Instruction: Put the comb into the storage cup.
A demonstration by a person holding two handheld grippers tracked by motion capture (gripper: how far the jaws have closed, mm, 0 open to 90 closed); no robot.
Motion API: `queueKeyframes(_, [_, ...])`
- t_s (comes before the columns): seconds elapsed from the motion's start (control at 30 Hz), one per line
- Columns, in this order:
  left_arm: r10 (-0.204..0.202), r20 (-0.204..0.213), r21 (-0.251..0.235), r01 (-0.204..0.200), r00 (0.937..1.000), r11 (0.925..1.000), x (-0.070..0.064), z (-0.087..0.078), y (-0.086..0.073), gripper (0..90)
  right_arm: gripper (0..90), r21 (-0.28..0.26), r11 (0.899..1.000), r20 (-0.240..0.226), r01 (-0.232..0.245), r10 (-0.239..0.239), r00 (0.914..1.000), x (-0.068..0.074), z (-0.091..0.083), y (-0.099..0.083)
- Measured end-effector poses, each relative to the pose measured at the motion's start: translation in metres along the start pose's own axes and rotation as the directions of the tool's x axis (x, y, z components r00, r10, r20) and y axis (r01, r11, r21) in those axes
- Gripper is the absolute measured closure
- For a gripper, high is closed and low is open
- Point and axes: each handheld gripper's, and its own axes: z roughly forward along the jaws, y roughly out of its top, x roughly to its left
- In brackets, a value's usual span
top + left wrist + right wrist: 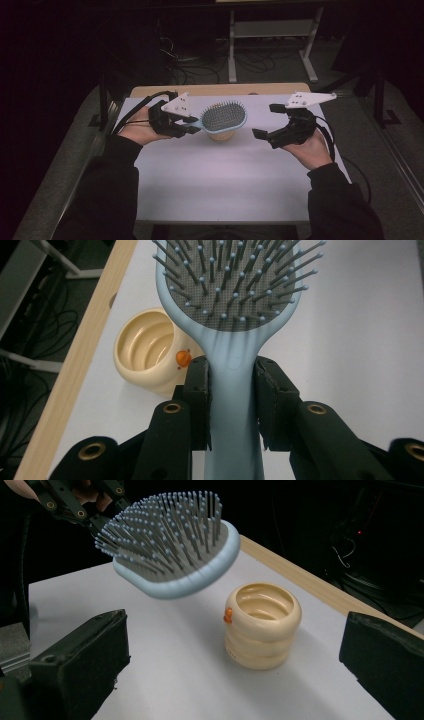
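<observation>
A light blue hairbrush (223, 117) with bristles facing up hangs above the white table (225, 180), held by its handle. My left gripper (192, 125) is shut on that handle (232, 390), both pads pressing its sides. Under the brush head stands a cream ribbed cup (220, 134) with a small orange knob (183, 358); it is upright and looks empty (263, 625). My right gripper (267, 121) is held to the right of the brush, open, jaws wide apart with nothing between them. The brush head (172, 545) floats above and left of the cup in the right gripper view.
The table's wooden far edge (220, 89) runs behind the cup. A metal stand (272, 35) and cables (190, 65) lie on the dark floor beyond. White tabletop stretches in front of both hands toward the near edge.
</observation>
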Motion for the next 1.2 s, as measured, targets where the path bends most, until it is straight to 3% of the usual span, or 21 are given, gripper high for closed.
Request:
queueKeyframes(0.57, [-0.012, -0.042, -0.037, 0.011, 0.9990, 0.9993, 0.004, -0.007, -0.001, 70.4, 0.0, 0.013, 1.000, -0.083, -0.022, 0.023, 0.9963, 0.003, 0.027, 0.037])
queueKeyframes(0.7, [-0.011, -0.055, -0.047, 0.008, 0.9984, 0.9988, 0.004, -0.009, -0.001, 70.4, 6.0, 0.000, 0.999, -0.117, -0.032, 0.032, 0.9926, 0.002, 0.032, 0.044])
queueKeyframes(0.87, [-0.010, -0.078, -0.063, 0.005, 0.9969, 0.9980, 0.004, -0.011, -0.002, 70.3, 7.0, -0.014, 0.996, -0.151, -0.091, 0.088, 0.9846, 0.000, 0.038, 0.052])
queueKeyframes(0.9, [-0.011, -0.099, -0.083, 0.003, 0.9950, 0.9966, 0.004, -0.013, -0.002, 70.3, 10.1, 0.001, 0.989, -0.181, -0.146, 0.144, 0.9728, -0.003, 0.045, 0.058])
queueKeyframes(0.97, [-0.009, -0.106, -0.089, 0.000, 0.9943, 0.9960, 0.004, -0.013, -0.002, 70.4, 12.7, 0.000, 0.983, -0.197, -0.182, 0.178, 0.9641, -0.005, 0.047, 0.061])
queueKeyframes(1.07, [-0.014, -0.119, -0.108, 0.001, 0.9928, 0.9942, 0.003, -0.014, -0.003, 70.4, 13.4, 0.021, 0.968, -0.229, -0.248, 0.246, 0.9418, -0.007, 0.053, 0.064])
queueKeyframes(1.2, [-0.021, -0.135, -0.121, 0.004, 0.9907, 0.9926, 0.003, -0.015, -0.005, 70.4, 17.5, 0.056, 0.958, -0.238, -0.280, 0.285, 0.9285, -0.007, 0.059, 0.068])
